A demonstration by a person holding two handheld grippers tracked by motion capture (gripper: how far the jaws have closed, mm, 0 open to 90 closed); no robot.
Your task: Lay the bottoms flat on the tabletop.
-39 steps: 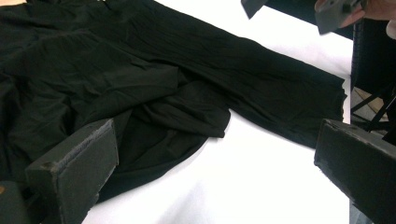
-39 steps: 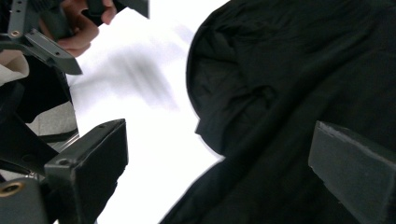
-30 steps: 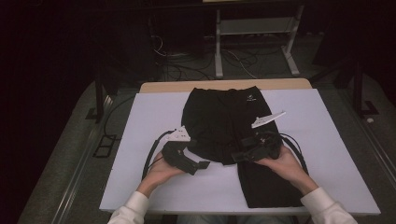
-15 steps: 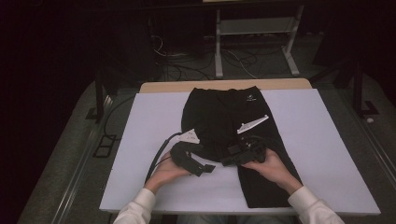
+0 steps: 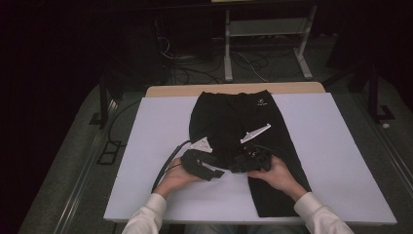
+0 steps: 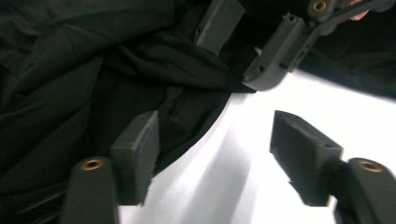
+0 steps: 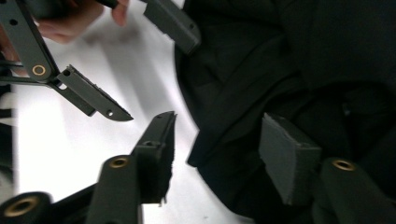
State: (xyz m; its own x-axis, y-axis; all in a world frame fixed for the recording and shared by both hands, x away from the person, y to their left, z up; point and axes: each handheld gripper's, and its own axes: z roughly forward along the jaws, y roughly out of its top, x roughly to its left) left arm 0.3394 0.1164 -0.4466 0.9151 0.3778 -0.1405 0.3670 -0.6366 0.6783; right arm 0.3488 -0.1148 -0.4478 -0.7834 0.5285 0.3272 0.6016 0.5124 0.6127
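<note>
Both claws moved closer | left claw (image 6: 212, 156), right claw (image 7: 229, 156) agape | shorts (image 5: 234, 126) hem between

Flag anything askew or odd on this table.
The black trousers lie lopsided: one leg runs flat to the near edge, while the other is bunched in rumpled folds at mid-table. The open left gripper and right gripper straddle that bunched hem.

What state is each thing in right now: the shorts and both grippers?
Shorts: lying on the white board, one leg folded up over the body, the other leg flat toward the person.
Left gripper: open, one of its fingers over the fabric edge, nothing gripped.
Right gripper: open, straddling the fabric edge, not closed on it.
</note>
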